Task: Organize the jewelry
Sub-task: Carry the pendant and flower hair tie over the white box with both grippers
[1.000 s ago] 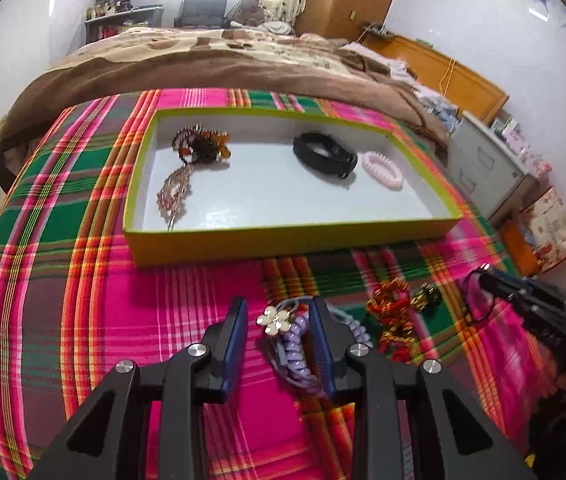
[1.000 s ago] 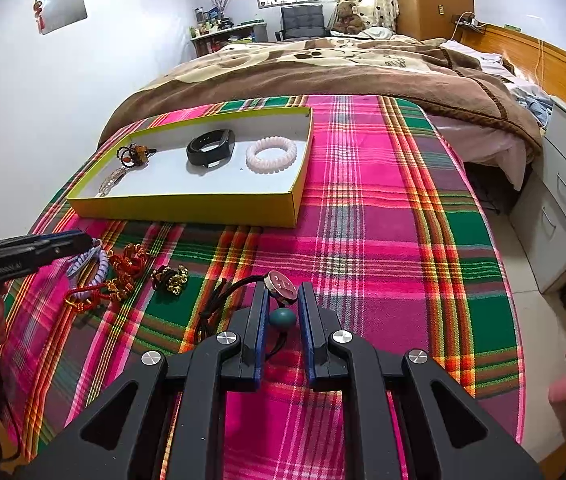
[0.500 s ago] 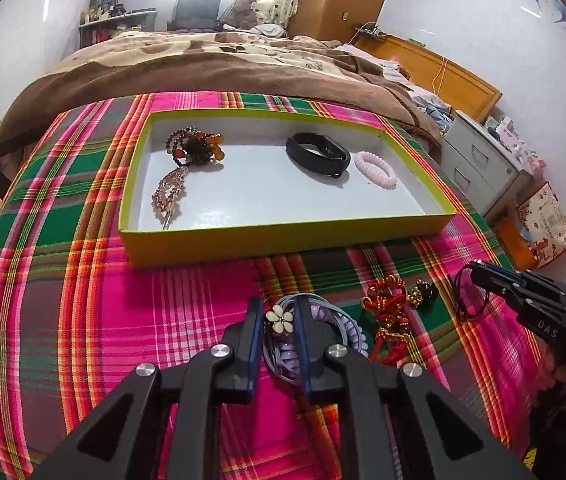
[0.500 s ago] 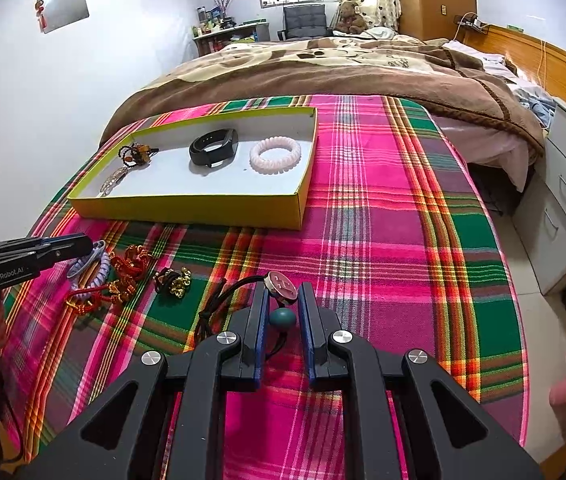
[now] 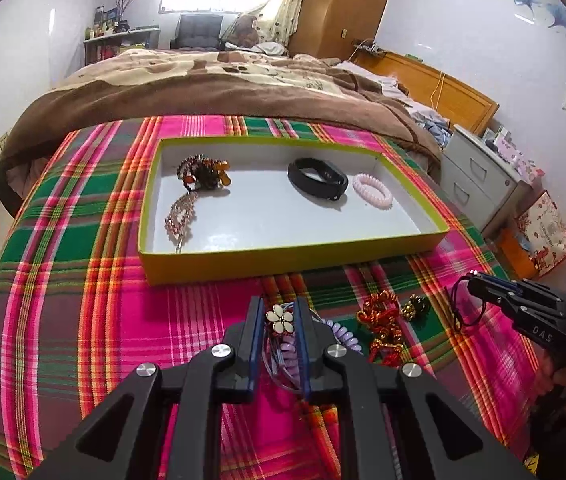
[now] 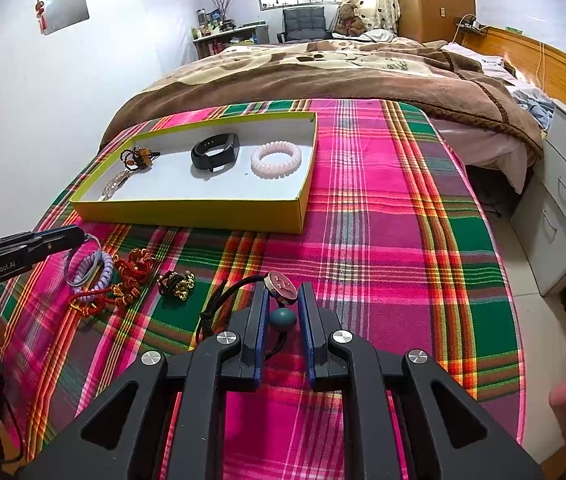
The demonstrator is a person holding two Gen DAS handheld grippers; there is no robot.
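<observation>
My left gripper (image 5: 279,312) is shut on a purple coil bracelet with a white flower charm (image 5: 279,319), lifted a little above the plaid cloth; it also shows in the right wrist view (image 6: 91,268). My right gripper (image 6: 283,296) is shut on a black cord necklace with a round pendant (image 6: 281,283) and teal bead. The yellow-green tray (image 5: 283,258) holds a beaded brooch (image 5: 203,172), a beaded clip (image 5: 179,216), a black band (image 5: 317,178) and a pink bracelet (image 5: 373,196).
A red knotted ornament (image 5: 381,324) and a small black-gold piece (image 5: 415,307) lie on the plaid cloth (image 5: 83,280) between the grippers. A bed with a brown blanket (image 5: 223,88) is behind. Grey drawers (image 6: 563,200) stand right.
My left gripper closed on the purple coil bracelet and lifted it slightly toward the tray. My right gripper stayed shut on the necklace and rose a little.
</observation>
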